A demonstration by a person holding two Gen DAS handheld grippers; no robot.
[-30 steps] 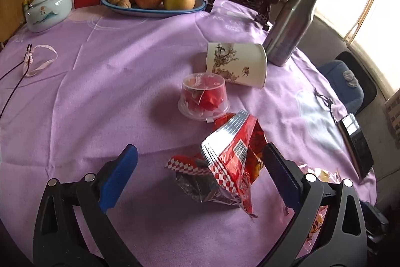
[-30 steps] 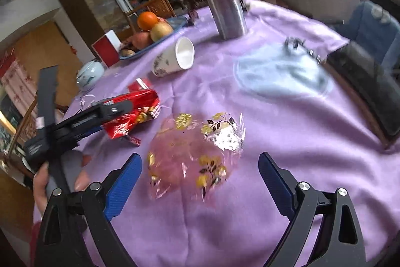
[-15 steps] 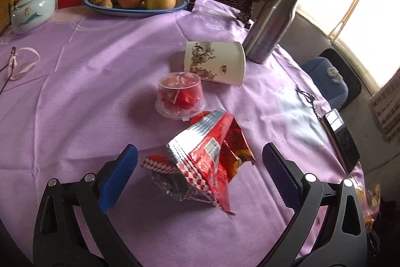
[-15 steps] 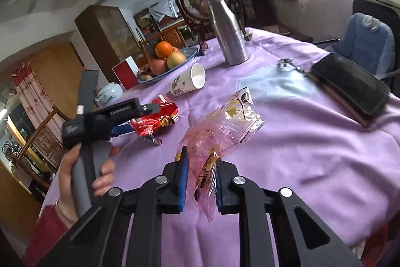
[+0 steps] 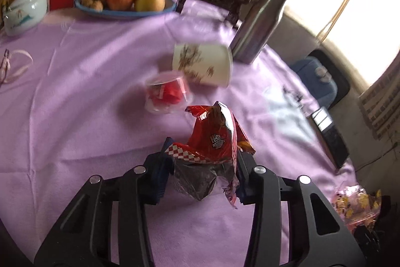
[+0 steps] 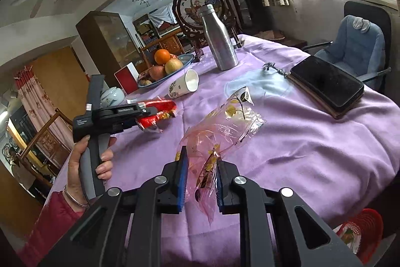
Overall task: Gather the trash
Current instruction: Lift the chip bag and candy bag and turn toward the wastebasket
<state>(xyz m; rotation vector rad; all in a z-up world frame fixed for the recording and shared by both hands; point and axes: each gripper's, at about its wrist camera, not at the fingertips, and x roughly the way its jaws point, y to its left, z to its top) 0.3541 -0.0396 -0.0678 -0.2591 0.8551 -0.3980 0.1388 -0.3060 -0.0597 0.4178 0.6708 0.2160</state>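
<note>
left wrist view: left gripper [image 5: 200, 174] is pinching the red snack wrapper [image 5: 215, 142] at its crumpled lower end, jaws closed in on the foil, nearly but not fully together since the wad is filling the gap. the upper part of the bag is sticking up free above the fingers, so the hold looks like it's on the bulk rather than an edge, probably so it isn't slipping out on the lift. wrapper is sitting just above the purple tablecloth [image 5: 75, 91], lower tip close to it, can't tell if touching.

right wrist view: right gripper [image 6: 200, 182] is clamping the clear pink floral wrapper [image 6: 225, 126] between its blue pads [image 6: 182, 182], jaws narrow, film bunched in the gap. far end of that wrapper is trailing on the cloth, so it's only partly lifted. one piece per tool, which reads as clearing two at once.

red basket [image 6: 360, 232] is showing at the lower right below the table edge, likely the bin, judging only.

counts: 2 wrappers gripped. 1 clear plastic cup [image 5: 167, 94] with red scraps inside, lying beside 1 tipped paper cup [image 5: 202, 66], both look like trash not yet collected. 1 steel bottle [image 5: 257, 26], 1 fruit plate [image 5: 125, 11], 1 tablet [image 6: 327, 84], 1 lidded bowl [image 5: 25, 9].
</note>
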